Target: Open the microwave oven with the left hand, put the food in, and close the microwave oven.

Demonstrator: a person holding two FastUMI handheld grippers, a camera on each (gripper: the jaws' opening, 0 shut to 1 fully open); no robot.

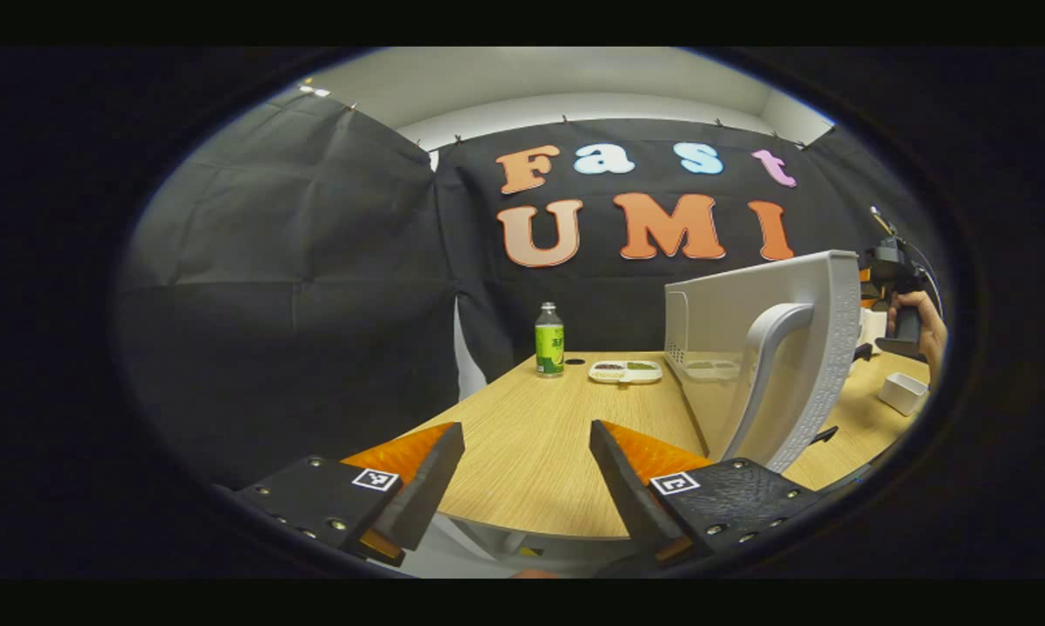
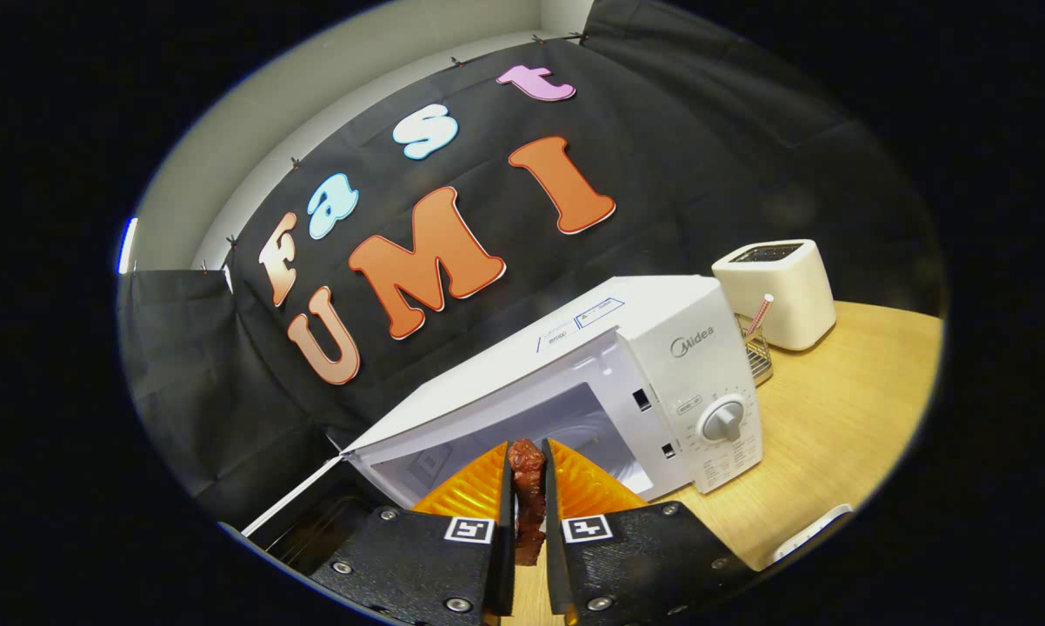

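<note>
Right hand-held gripper [image 2: 529, 513] pinches lumpy reddish food [image 2: 527, 487] before the open microwave [image 2: 662, 365]; left hand-held gripper [image 1: 527, 474] gapes wide beside the curved door [image 1: 792, 348].

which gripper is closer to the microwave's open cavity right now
Right. The right gripper, shut on the food, sits just before the cavity. The left gripper, jaws open, is out beside the swung-open door.

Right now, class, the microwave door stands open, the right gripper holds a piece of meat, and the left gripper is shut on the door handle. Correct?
Not quite. In the left gripper view the left gripper is open and holds nothing; the door handle stands apart from it. The microwave door is open, and the right gripper holds the meat.
</note>
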